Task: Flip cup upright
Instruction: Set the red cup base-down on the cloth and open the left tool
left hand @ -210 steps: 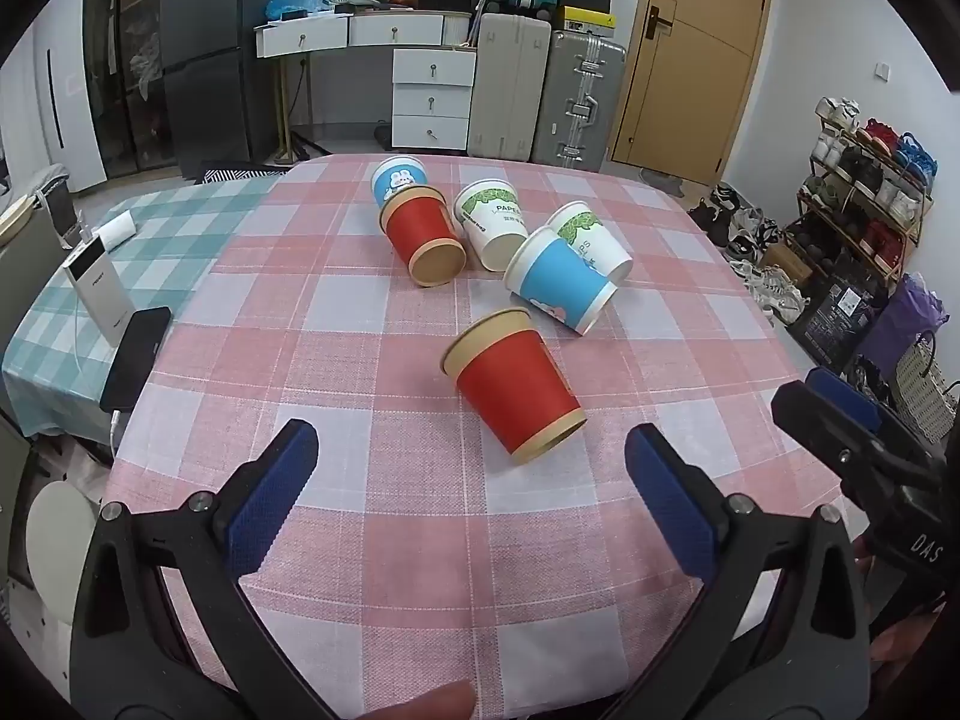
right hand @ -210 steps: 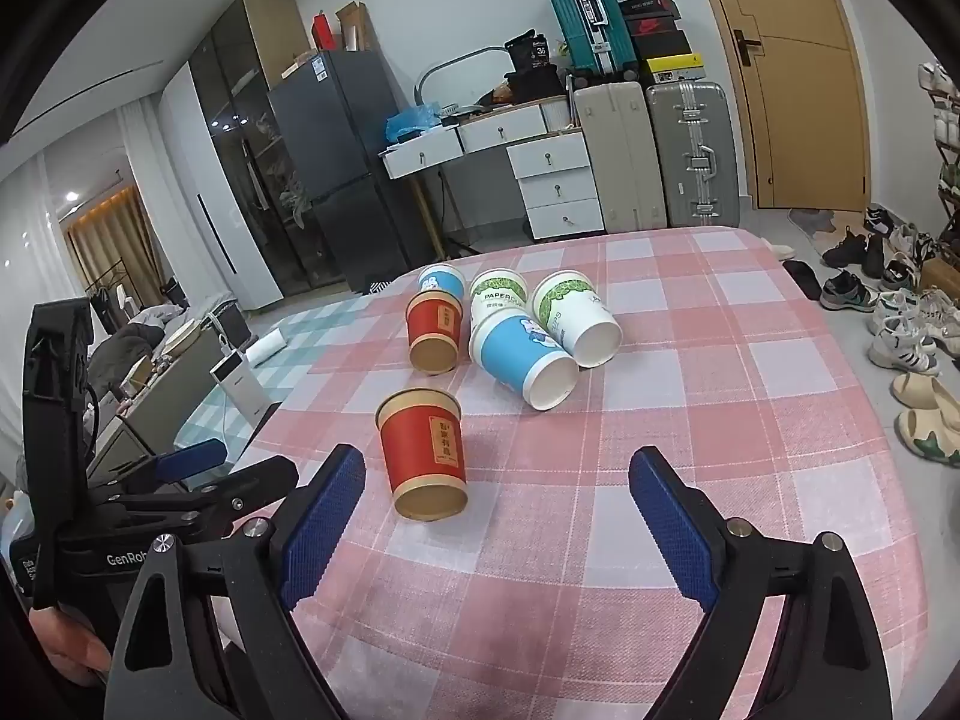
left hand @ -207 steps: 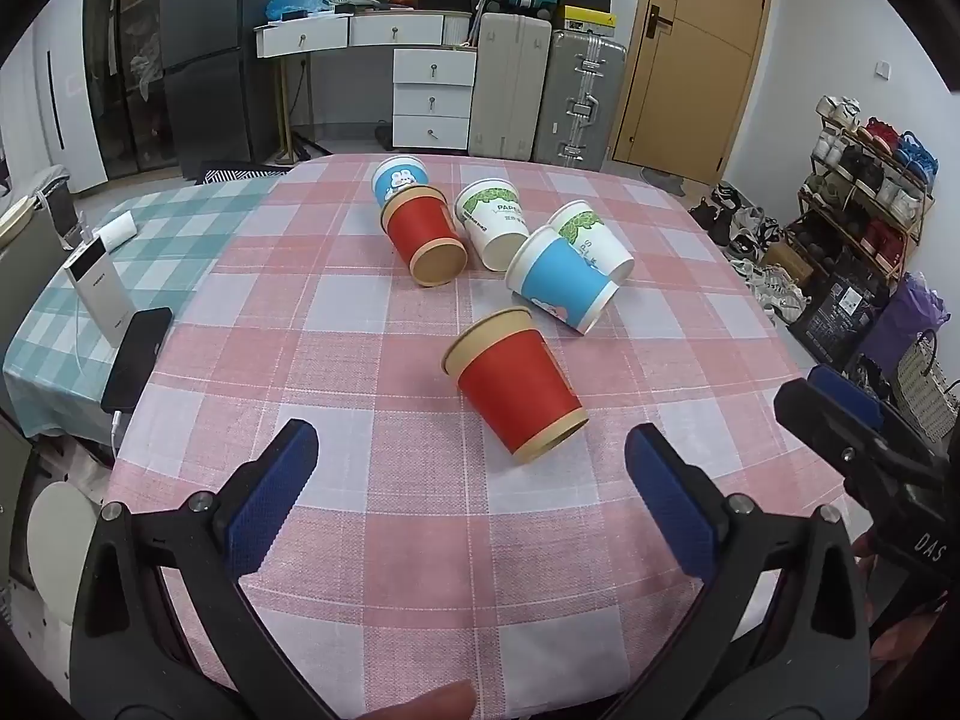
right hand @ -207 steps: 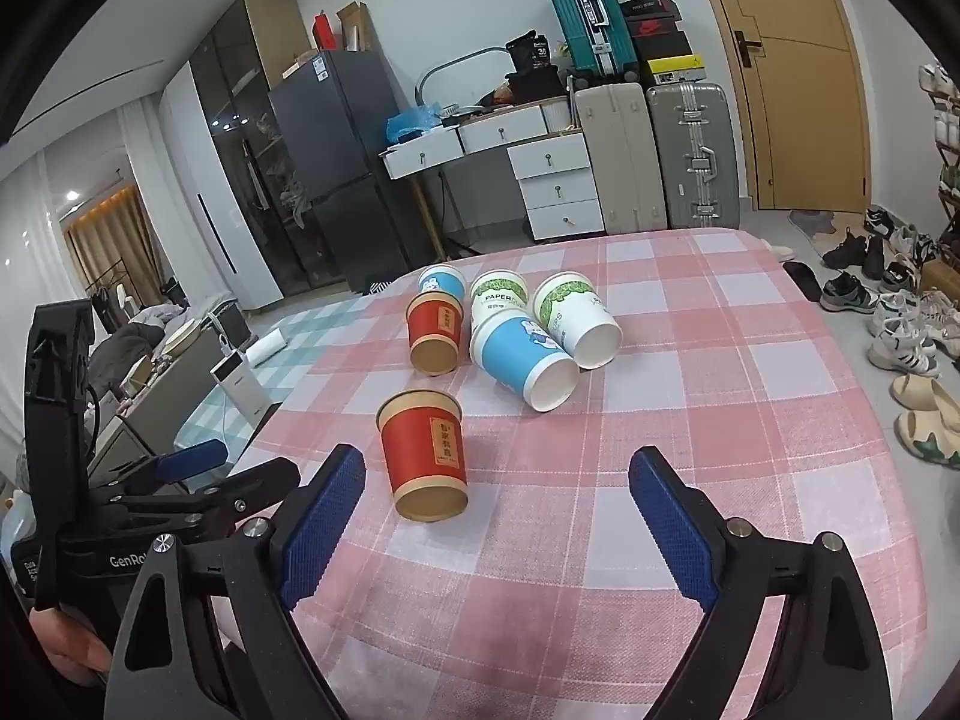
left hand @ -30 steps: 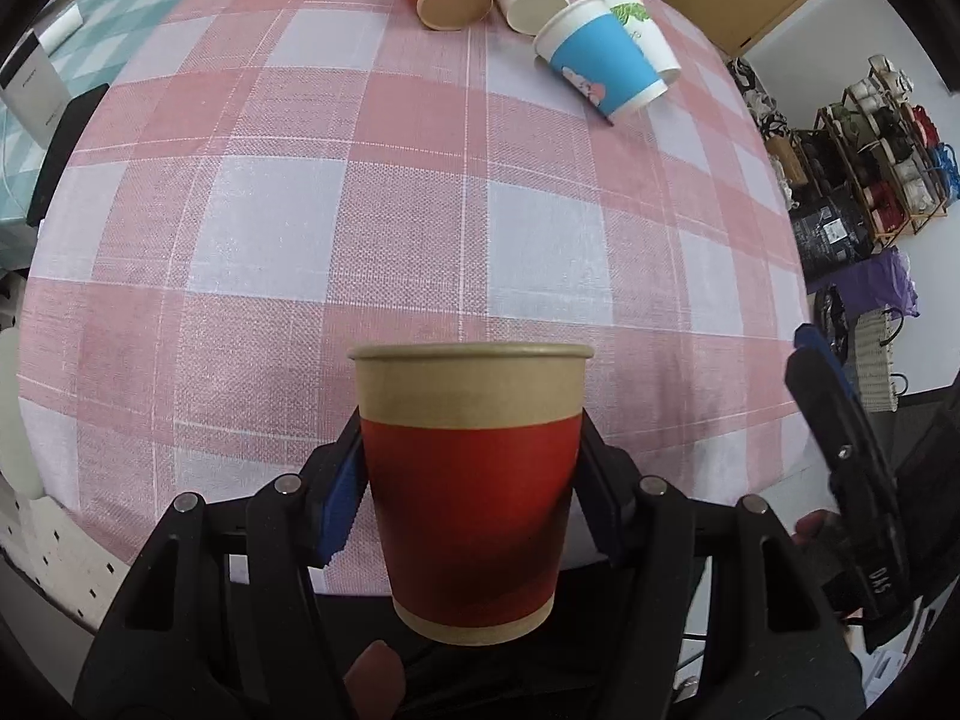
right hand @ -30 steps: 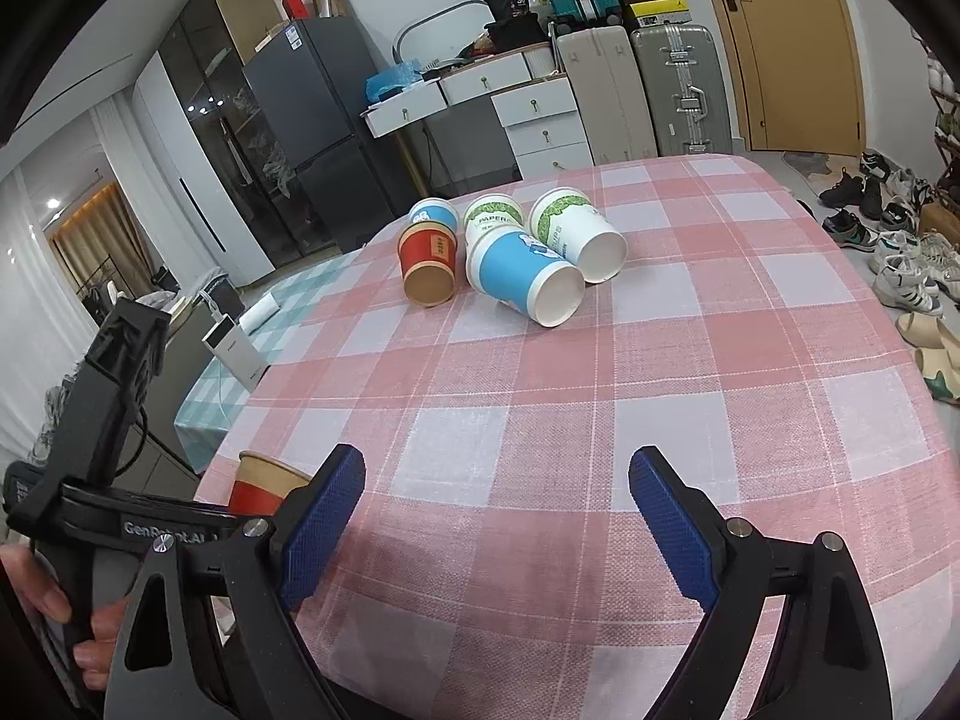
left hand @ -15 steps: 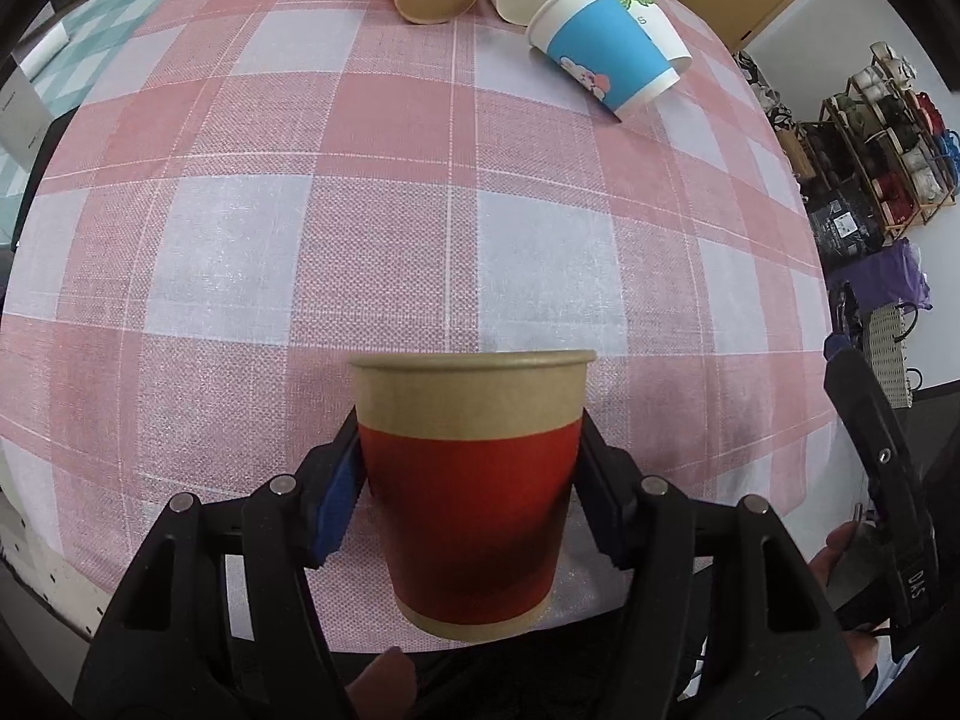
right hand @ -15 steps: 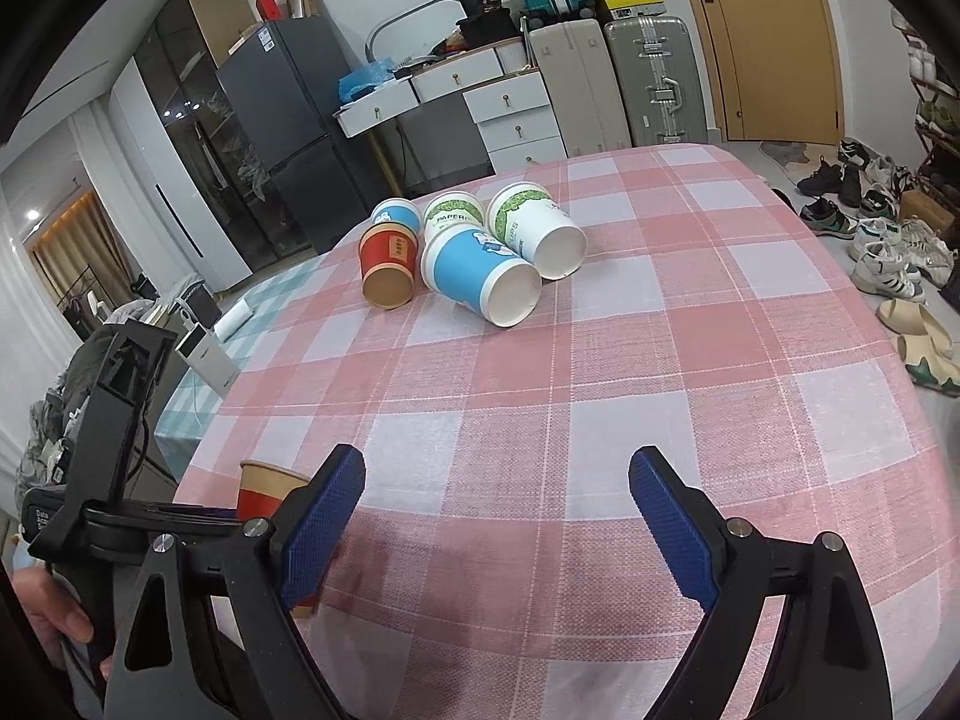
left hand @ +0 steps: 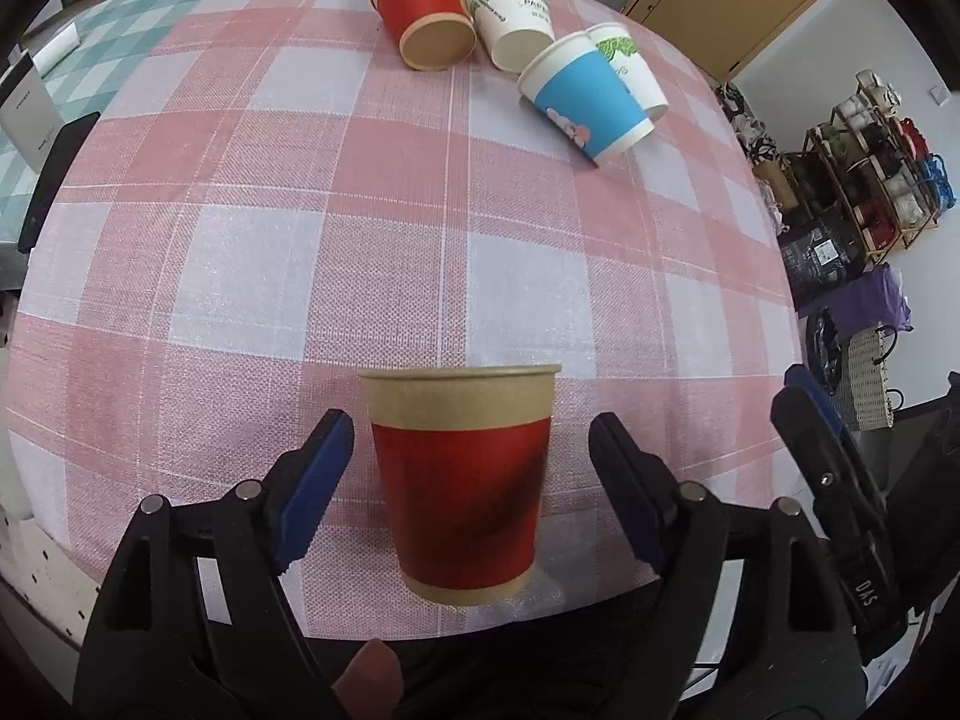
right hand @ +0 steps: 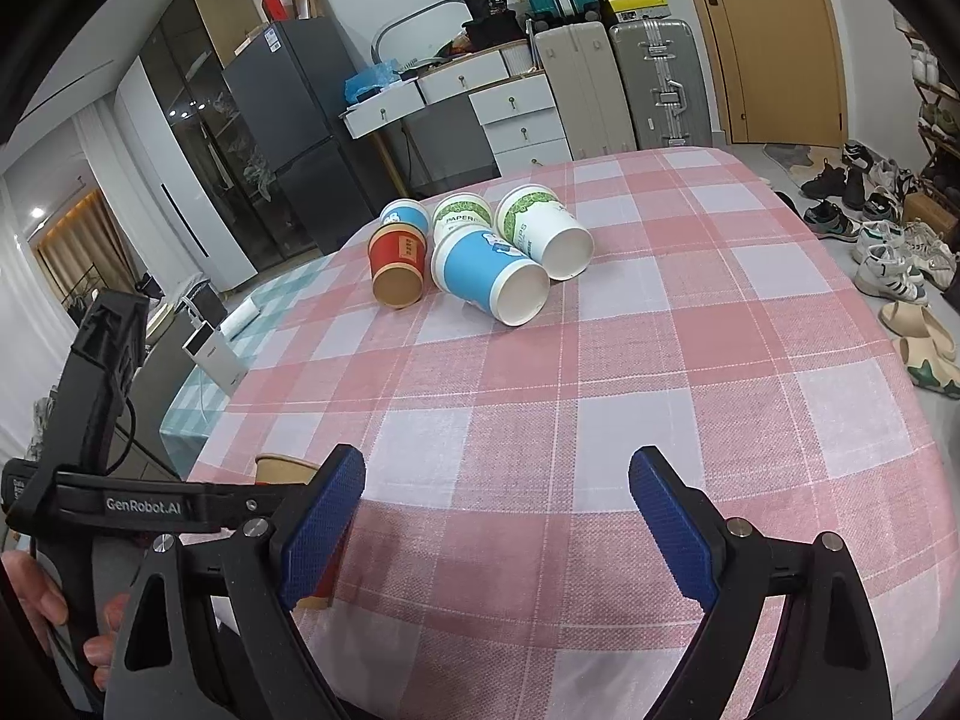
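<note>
Since half a second ago your left gripper has spread clear of the upright red paper cup; right gripper hangs open. Withdraw straight back from that cup.

Left gripper: 2 blue-padded fingers spread apart, pointing forward and downward, with a clear gap on each side between the pads and what stands between them; nothing is clamped. A fingertip of the holding hand shows at the bottom edge. Right gripper: 2 blue pads spread wide, grasping nothing, aimed forward at a shallow downward angle. The left gripper's black body appears at the left of the right wrist view, held by a hand.
</note>
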A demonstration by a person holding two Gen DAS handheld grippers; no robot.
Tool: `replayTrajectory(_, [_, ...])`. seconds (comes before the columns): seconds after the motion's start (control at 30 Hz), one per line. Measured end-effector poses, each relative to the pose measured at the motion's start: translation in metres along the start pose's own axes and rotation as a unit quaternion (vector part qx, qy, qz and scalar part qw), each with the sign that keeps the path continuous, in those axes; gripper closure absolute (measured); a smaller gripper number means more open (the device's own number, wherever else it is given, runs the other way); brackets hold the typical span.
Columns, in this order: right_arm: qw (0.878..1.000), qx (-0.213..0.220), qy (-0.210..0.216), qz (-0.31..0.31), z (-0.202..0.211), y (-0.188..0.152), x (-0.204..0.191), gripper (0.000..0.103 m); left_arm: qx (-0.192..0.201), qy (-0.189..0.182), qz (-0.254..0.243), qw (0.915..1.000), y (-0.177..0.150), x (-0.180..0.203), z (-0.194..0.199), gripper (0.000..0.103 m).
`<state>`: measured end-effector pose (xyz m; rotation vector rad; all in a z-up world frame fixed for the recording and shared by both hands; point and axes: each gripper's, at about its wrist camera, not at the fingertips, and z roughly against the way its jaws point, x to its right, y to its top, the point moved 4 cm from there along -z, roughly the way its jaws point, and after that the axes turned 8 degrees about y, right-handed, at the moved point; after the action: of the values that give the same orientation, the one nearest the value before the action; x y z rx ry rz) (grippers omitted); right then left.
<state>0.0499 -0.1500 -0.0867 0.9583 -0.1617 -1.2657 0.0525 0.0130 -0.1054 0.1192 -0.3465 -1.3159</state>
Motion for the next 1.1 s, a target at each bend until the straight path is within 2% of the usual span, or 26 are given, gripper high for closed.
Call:
replayTrajectory(0.1, [1.000,0.003,0.003,0.002,0.003,0.001,-0.004,0.011,0.032,0.003,-0.003,0.9995,0.001,-0.001,0.018,0.024])
replayTrajectory(0.17, [1.000,0.002,0.006,0.006,0.004,0.002,-0.008,0.011,0.071,0.023,-0.009,0.9972,0.002,-0.002,0.035,0.023])
replayTrajectory(0.23, [1.000,0.002,0.010,0.010,0.006,0.002,-0.015,0.011,0.133,0.057,-0.007,0.9895,0.002,-0.008,0.059,0.023])
replayTrajectory(0.3, [1.000,0.002,0.019,0.013,0.010,0.002,-0.022,0.011,0.182,0.076,-0.011,0.9802,0.001,-0.012,0.080,0.022])
replayTrajectory(0.43, [0.999,0.012,0.033,0.027,0.020,0.005,-0.041,0.011,0.246,0.095,-0.004,0.9647,-0.003,-0.021,0.110,0.016])
replayTrajectory(0.6, [0.997,0.039,0.054,0.049,0.036,0.009,-0.069,0.011,0.284,0.119,0.005,0.9514,-0.016,-0.035,0.135,0.014])
replayTrajectory(0.73, [0.994,0.055,0.071,0.067,0.045,0.008,-0.089,0.011,0.308,0.126,0.002,0.9431,-0.031,-0.038,0.150,0.000])
replayTrajectory(0.9, [0.992,0.053,0.084,0.082,0.050,0.002,-0.107,0.011,0.341,0.142,-0.003,0.9291,-0.050,-0.036,0.165,0.000])
replayTrajectory(1.03, [0.991,0.045,0.087,0.089,0.050,-0.001,-0.114,0.011,0.347,0.142,0.001,0.9271,-0.060,-0.040,0.170,0.000])
replayTrajectory(1.1, [0.991,0.025,0.088,0.096,0.045,-0.004,-0.117,0.011,0.347,0.138,0.004,0.9276,-0.065,-0.044,0.170,0.000])
